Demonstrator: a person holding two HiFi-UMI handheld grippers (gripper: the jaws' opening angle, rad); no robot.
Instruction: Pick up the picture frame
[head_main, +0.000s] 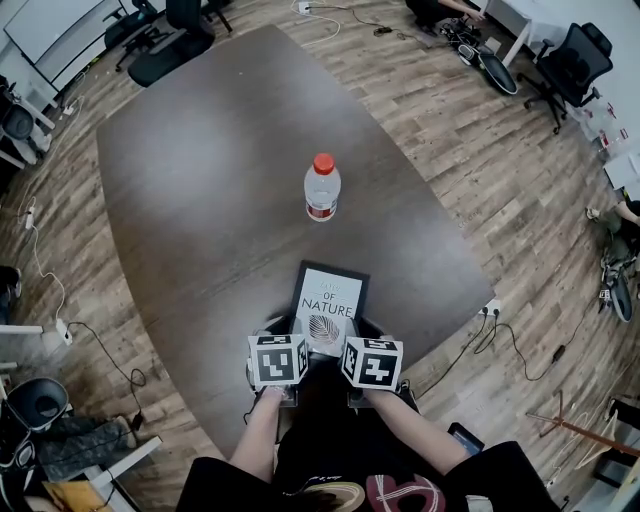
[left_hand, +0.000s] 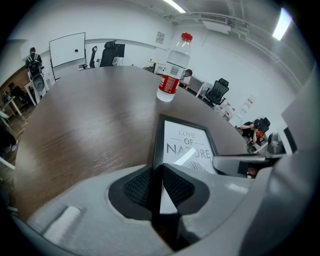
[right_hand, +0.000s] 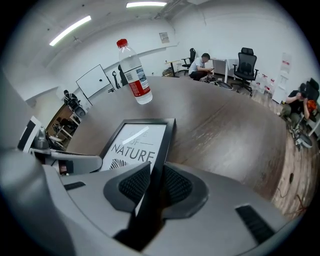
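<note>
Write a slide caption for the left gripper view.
Left gripper closed on the picture frame, a water bottle standing beyond it on the dark table.

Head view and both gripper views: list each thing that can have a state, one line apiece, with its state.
Picture frame: face up, print showing, clamped at both side edges.
Left claw: shut on the frame's left edge.
Right claw: shut on the frame's right edge.
Bottle: upright on the table, red cap on, apart from the frame.
</note>
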